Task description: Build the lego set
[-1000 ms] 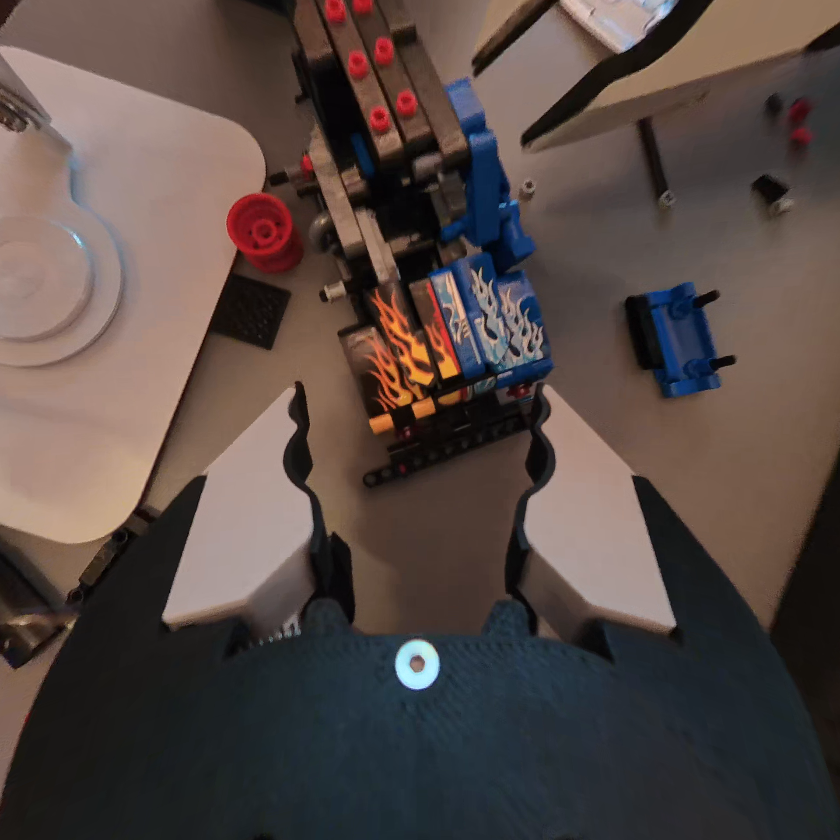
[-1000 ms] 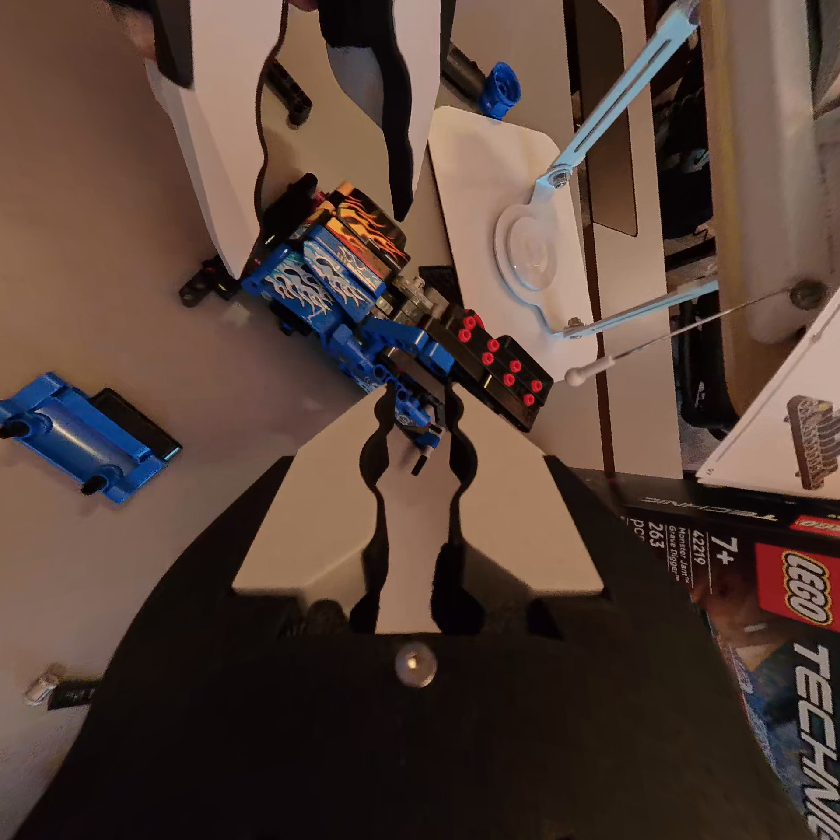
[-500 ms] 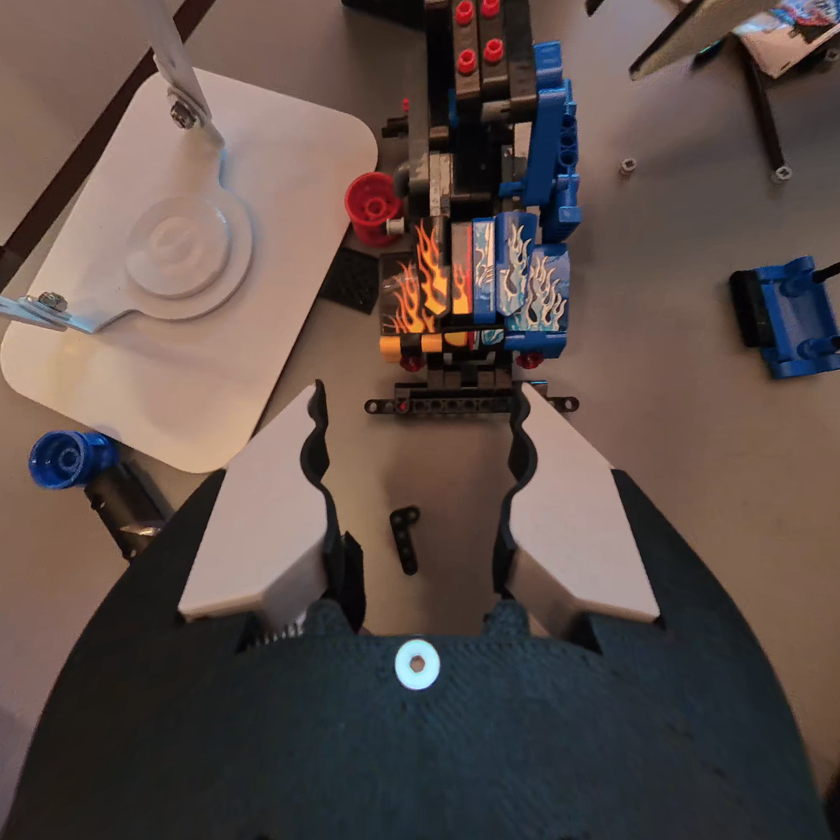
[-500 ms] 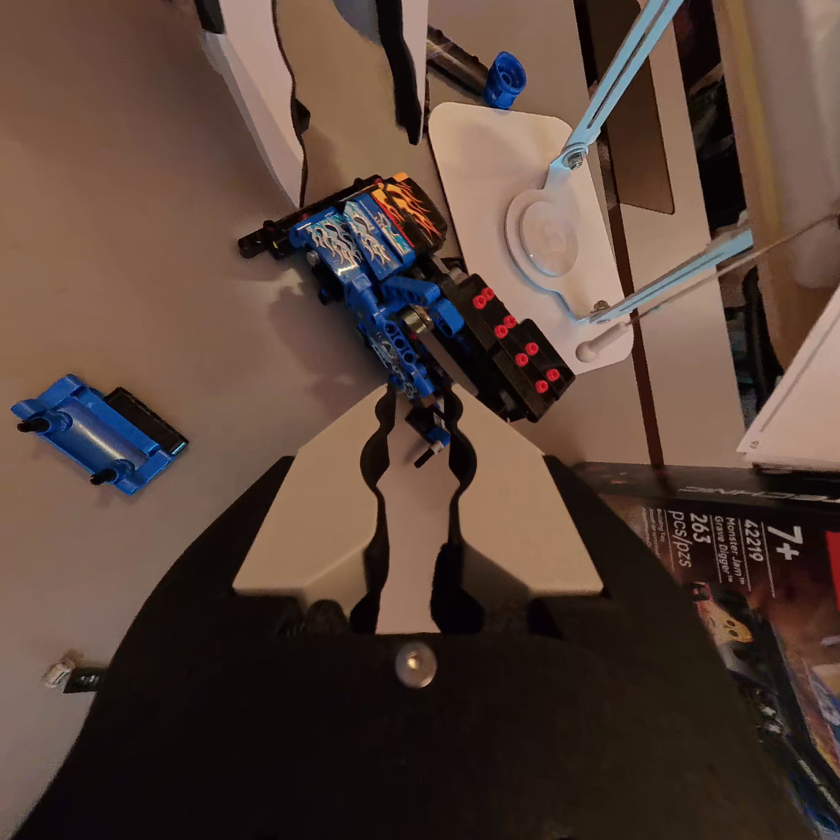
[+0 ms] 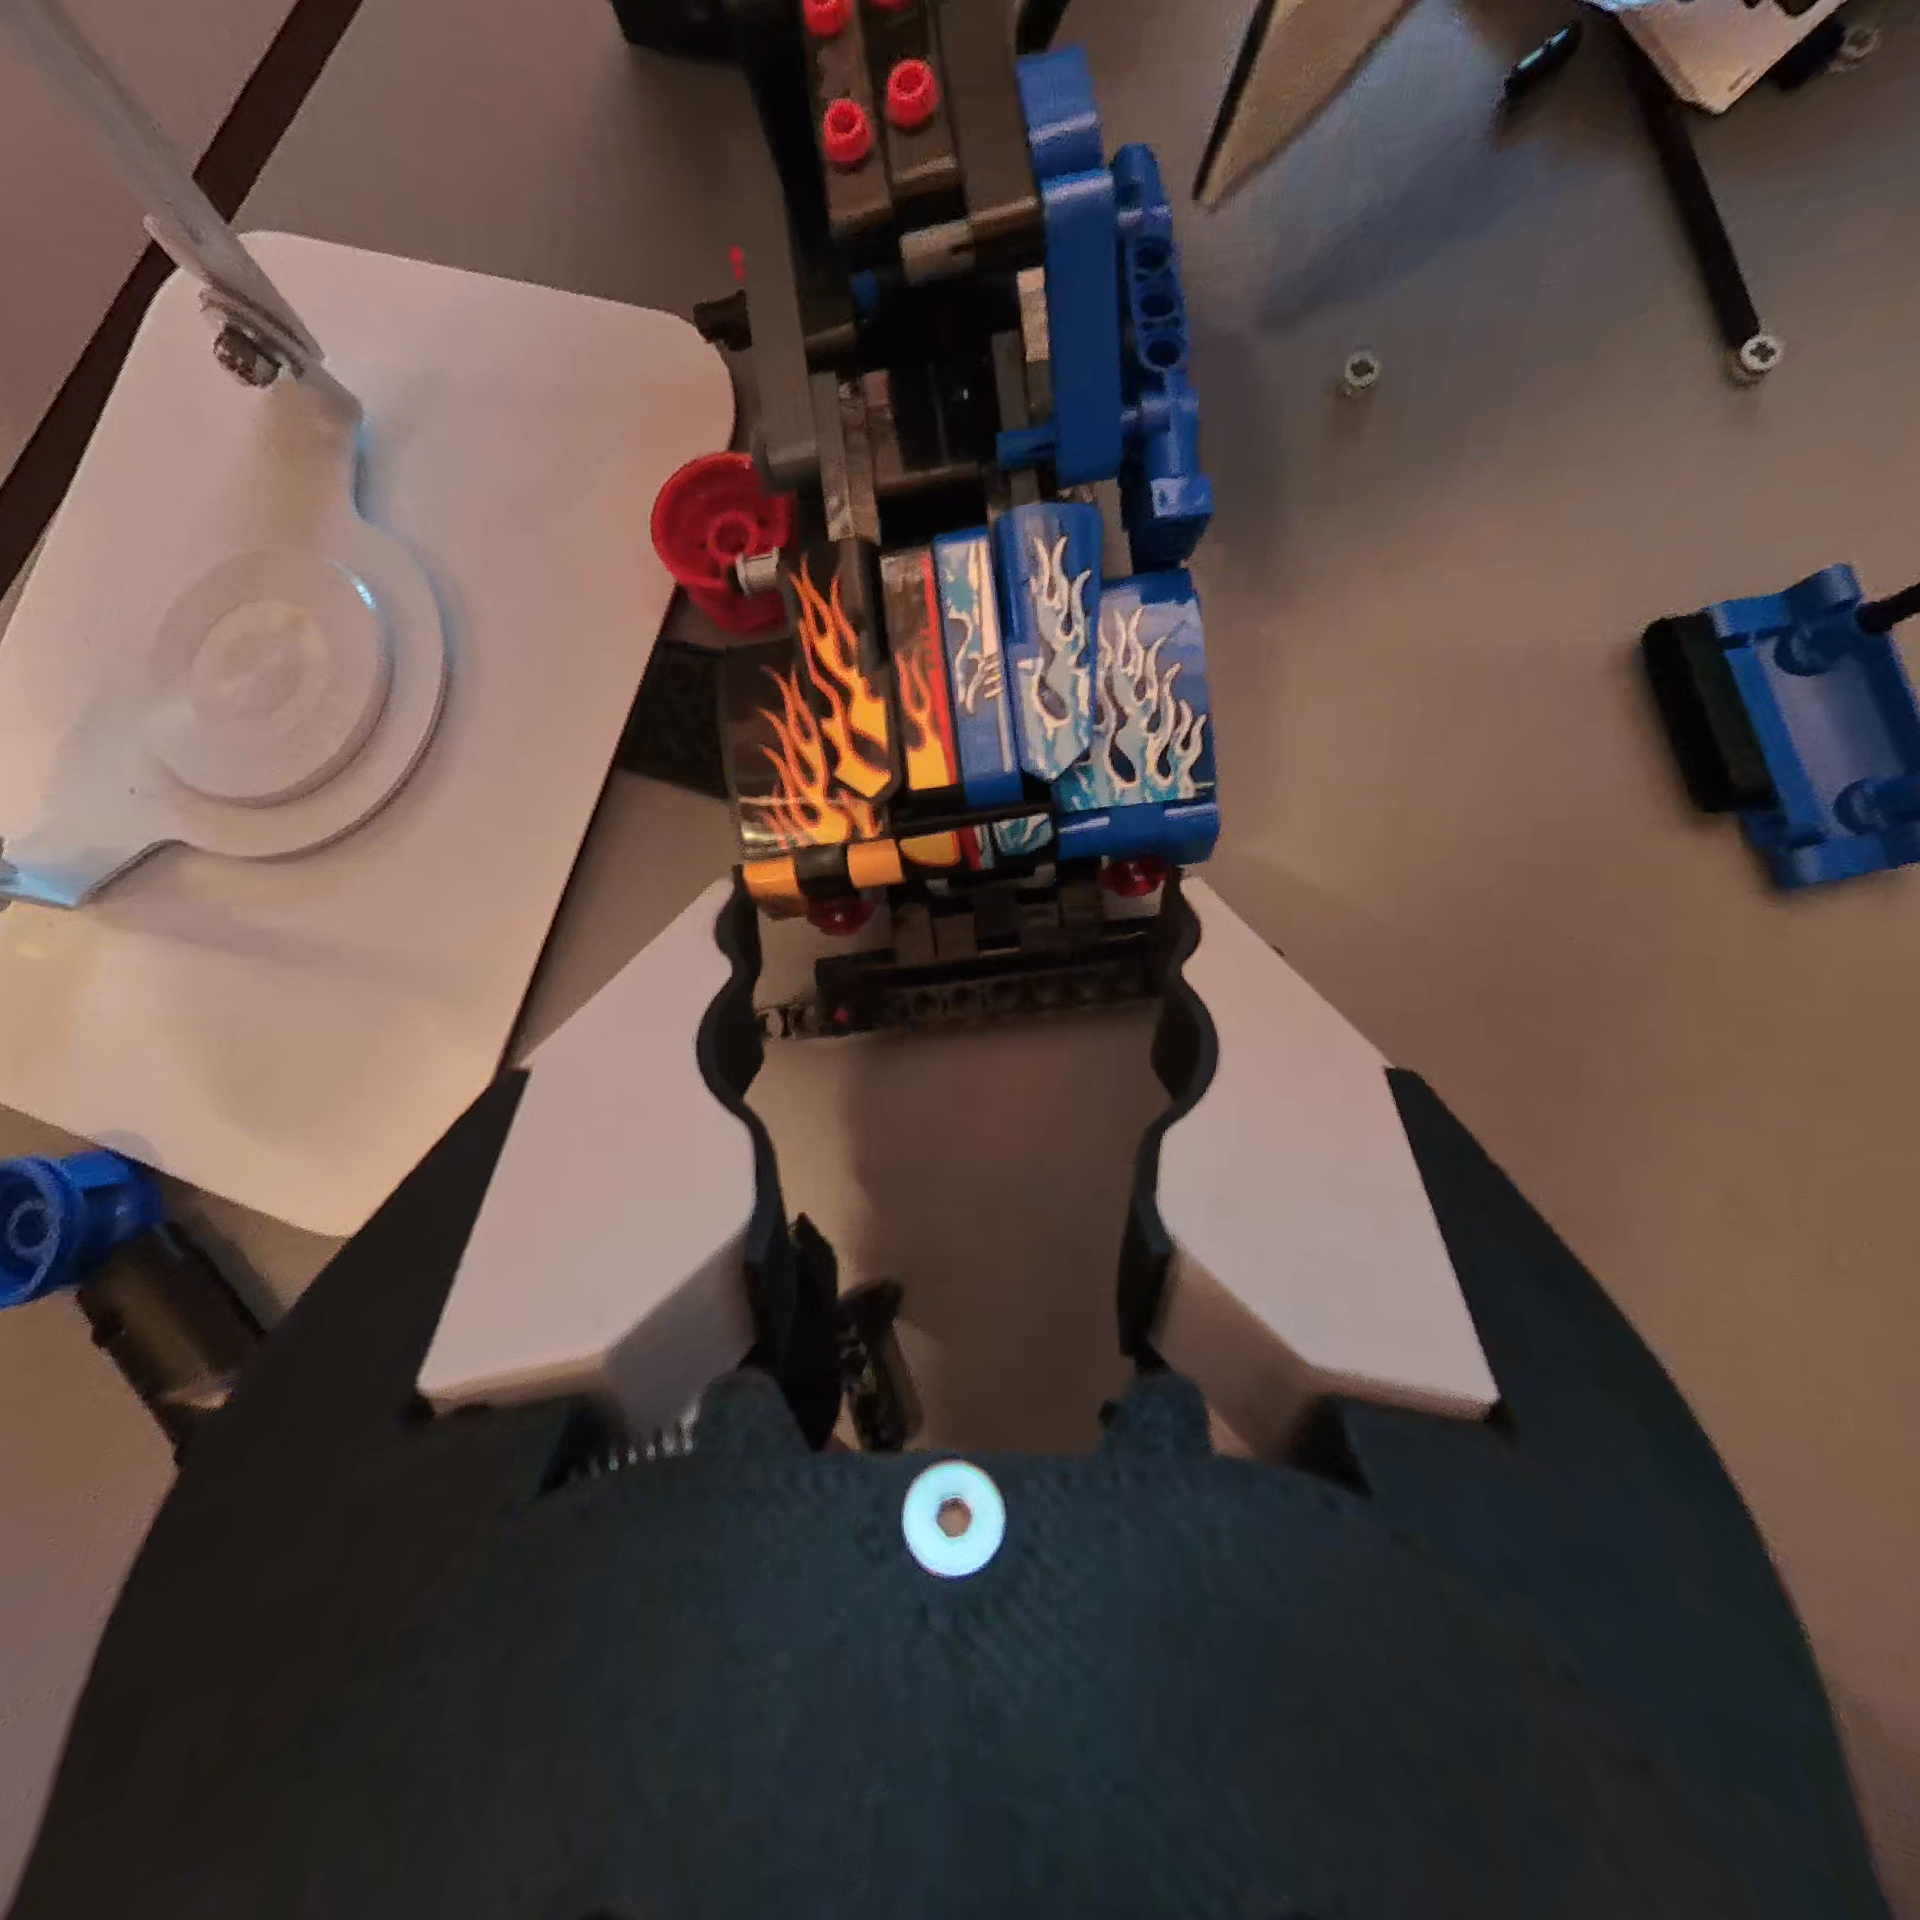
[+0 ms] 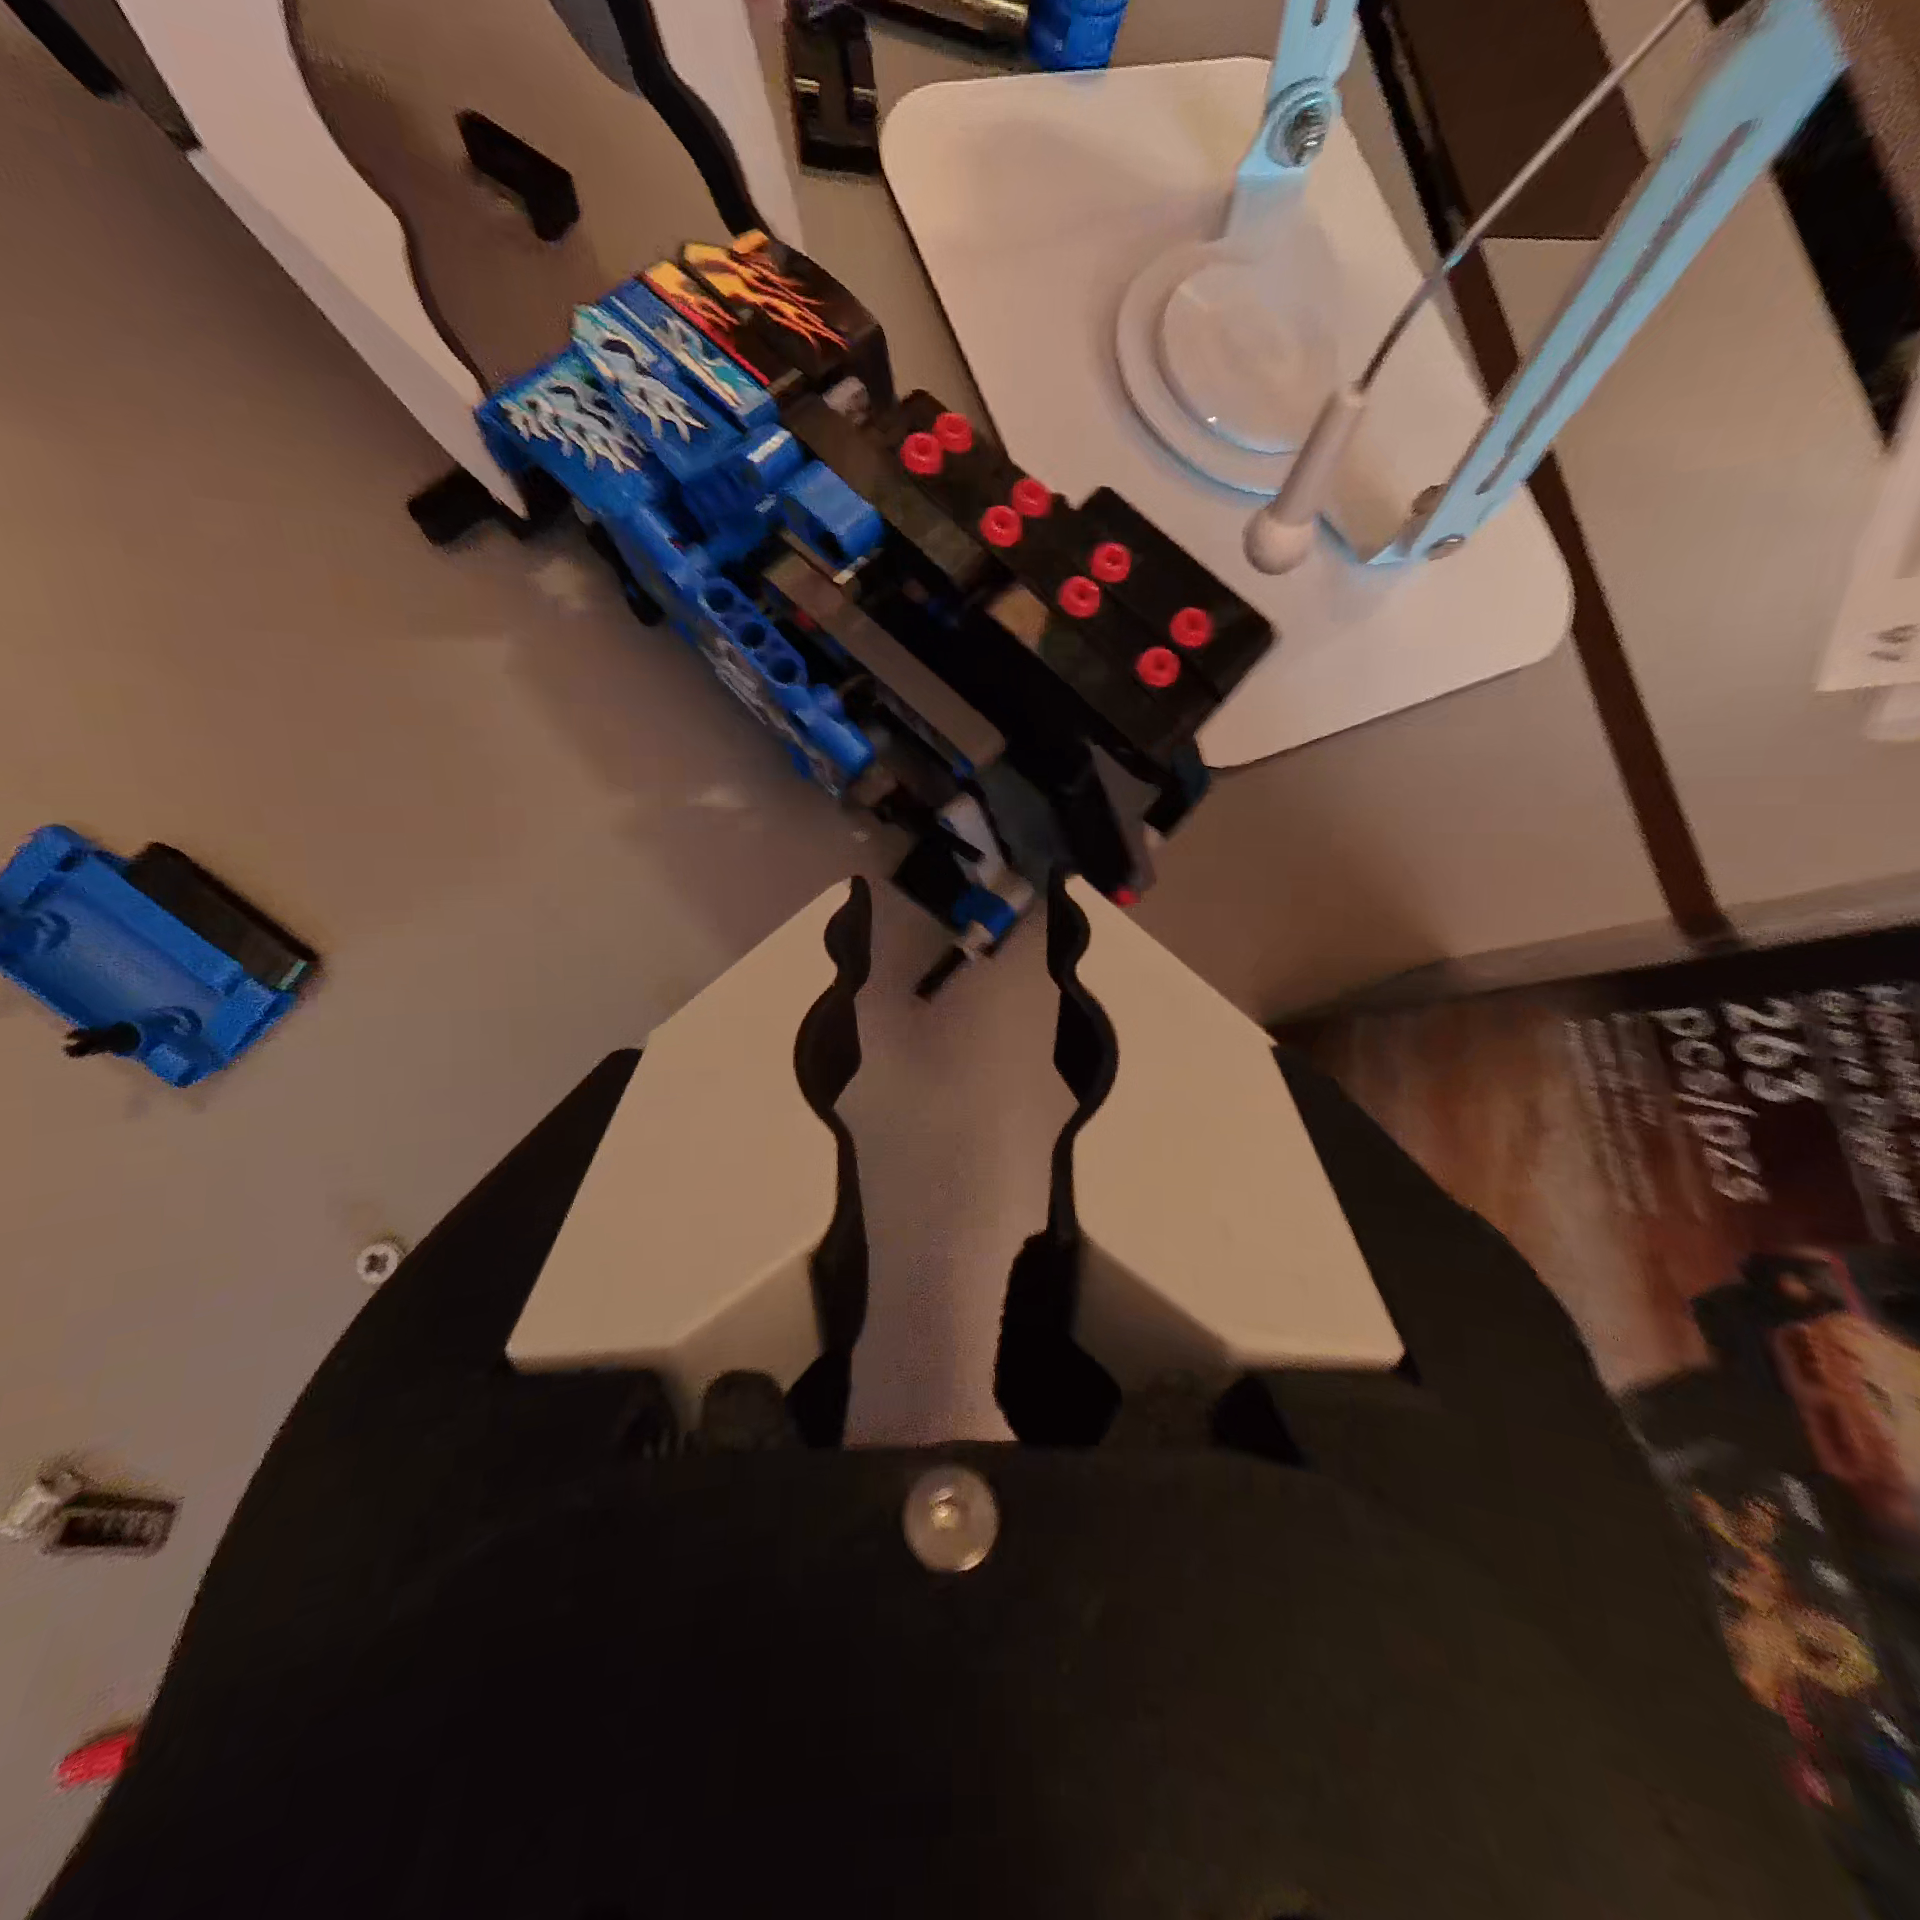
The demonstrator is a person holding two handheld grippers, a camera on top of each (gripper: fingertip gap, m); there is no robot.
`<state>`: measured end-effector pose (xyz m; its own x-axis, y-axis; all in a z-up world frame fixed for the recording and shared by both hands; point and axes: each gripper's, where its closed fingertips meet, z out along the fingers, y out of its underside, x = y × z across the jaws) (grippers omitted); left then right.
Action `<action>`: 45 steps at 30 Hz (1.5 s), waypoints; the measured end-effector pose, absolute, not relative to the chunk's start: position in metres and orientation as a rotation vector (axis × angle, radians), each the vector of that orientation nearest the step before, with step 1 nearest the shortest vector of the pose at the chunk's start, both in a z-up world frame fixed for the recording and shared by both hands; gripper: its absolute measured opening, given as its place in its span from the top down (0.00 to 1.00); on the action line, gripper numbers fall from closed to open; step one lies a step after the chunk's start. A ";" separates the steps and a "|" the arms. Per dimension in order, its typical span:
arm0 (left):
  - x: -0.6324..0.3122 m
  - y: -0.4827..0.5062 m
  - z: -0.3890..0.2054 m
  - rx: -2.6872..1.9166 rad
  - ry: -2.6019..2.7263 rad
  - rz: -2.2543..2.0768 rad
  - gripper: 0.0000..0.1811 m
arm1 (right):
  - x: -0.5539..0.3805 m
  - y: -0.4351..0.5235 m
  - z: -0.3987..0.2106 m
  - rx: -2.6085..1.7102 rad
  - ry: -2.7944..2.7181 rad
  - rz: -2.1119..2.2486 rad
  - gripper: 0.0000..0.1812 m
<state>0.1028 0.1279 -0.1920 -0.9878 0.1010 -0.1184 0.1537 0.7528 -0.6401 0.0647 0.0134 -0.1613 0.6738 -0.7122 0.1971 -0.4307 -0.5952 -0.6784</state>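
Note:
The lego truck (image 5: 987,675), with orange and blue flame panels and a black bed with red studs, lies on the table. My left gripper (image 5: 956,914) is open. Its tips sit on either side of the truck's black front bumper beam (image 5: 966,982), and I cannot tell if they touch it. In the right wrist view the truck (image 6: 727,499) runs away from my right gripper (image 6: 958,899). That gripper is nearly closed and pinches a small blue and black part at the truck's rear end. The left gripper's fingers (image 6: 343,270) show at the truck's front.
A white lamp base (image 5: 312,727) lies left of the truck, with a red wheel hub (image 5: 717,540) and a black mesh plate (image 5: 675,717) against the truck's side. A blue panel with black pins (image 5: 1797,717) lies to the right. A small black beam (image 5: 873,1361) lies under my left gripper. The set's box (image 6: 1662,1247) is at the right. About 12 cm separates my left fingertips from my right. Between my left fingertips and the black mesh plate (image 5: 675,717) there is roughly 5 cm.
My left gripper drew back, then came forward again to the truck's bumper. The truck swung toward the lamp base and the red hub. My right gripper now sits at the truck's rear.

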 end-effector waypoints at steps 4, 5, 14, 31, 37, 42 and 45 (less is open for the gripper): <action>0.100 0.123 -0.189 0.159 2.917 -1.163 0.60 | 0.065 0.031 -0.172 -2.233 0.868 -0.497 0.83; 0.099 0.123 -0.188 0.139 2.941 -1.198 0.60 | 0.065 0.034 -0.175 -2.244 0.857 -0.499 0.83; 0.095 0.131 -0.188 0.078 3.062 -1.267 0.64 | 0.064 0.039 -0.176 -2.179 0.859 -0.431 0.91; 0.088 0.136 -0.190 0.242 2.999 -1.140 0.54 | 0.055 0.060 -0.174 -2.164 0.844 -0.332 0.89; 0.088 0.140 -0.192 0.271 2.999 -1.139 0.52 | 0.054 0.067 -0.174 -2.171 0.825 -0.333 0.89; 0.086 0.141 -0.198 0.324 2.960 -1.025 0.47 | 0.051 0.075 -0.178 -2.187 0.799 -0.323 0.90; 0.089 0.141 -0.198 0.324 2.945 -1.015 0.51 | 0.052 0.077 -0.178 -2.178 0.798 -0.319 0.90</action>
